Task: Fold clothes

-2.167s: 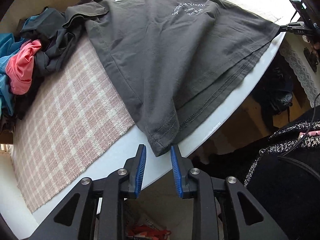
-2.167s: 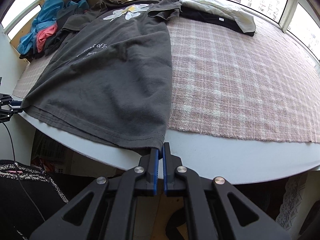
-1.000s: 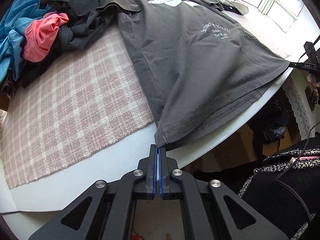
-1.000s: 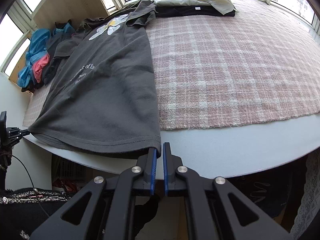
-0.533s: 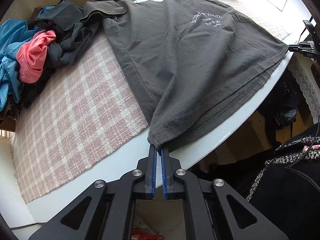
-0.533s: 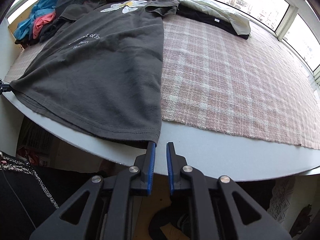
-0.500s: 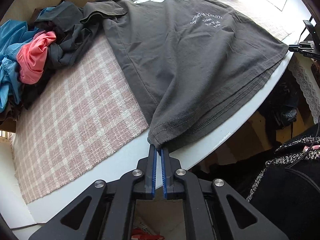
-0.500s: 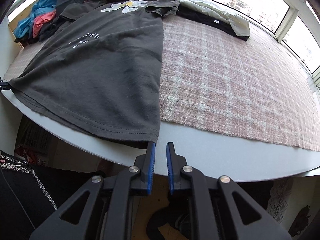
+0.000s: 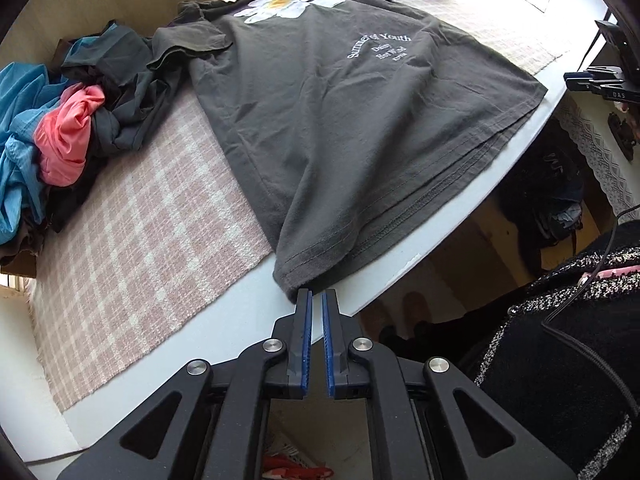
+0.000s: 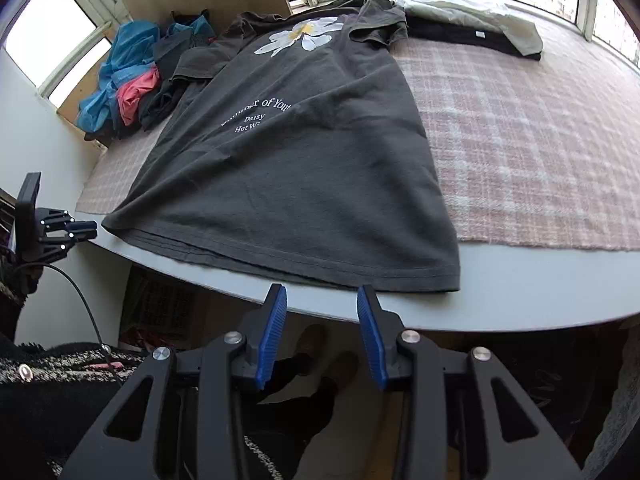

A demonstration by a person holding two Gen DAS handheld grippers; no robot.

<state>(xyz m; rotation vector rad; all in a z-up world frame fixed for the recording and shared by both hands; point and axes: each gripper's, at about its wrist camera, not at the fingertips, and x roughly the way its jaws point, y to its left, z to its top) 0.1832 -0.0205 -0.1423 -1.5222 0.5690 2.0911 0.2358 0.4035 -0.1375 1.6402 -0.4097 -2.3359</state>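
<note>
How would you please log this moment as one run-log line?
step: T-shirt spread flat, hem at table edge | left gripper: open at hem corner | right gripper: open, empty

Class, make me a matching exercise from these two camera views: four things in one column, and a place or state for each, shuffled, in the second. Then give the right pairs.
Things
1. dark grey T-shirt
2. pile of blue and pink clothes
3. right gripper
4. folded clothes

Places or states
A. stacked by the window, beyond the T-shirt's sleeve
B. spread flat, hem at the table's near edge
C. open, holding nothing
D. heaped in the far left corner

Pairs: 1-B, 2-D, 3-C, 4-A
</note>
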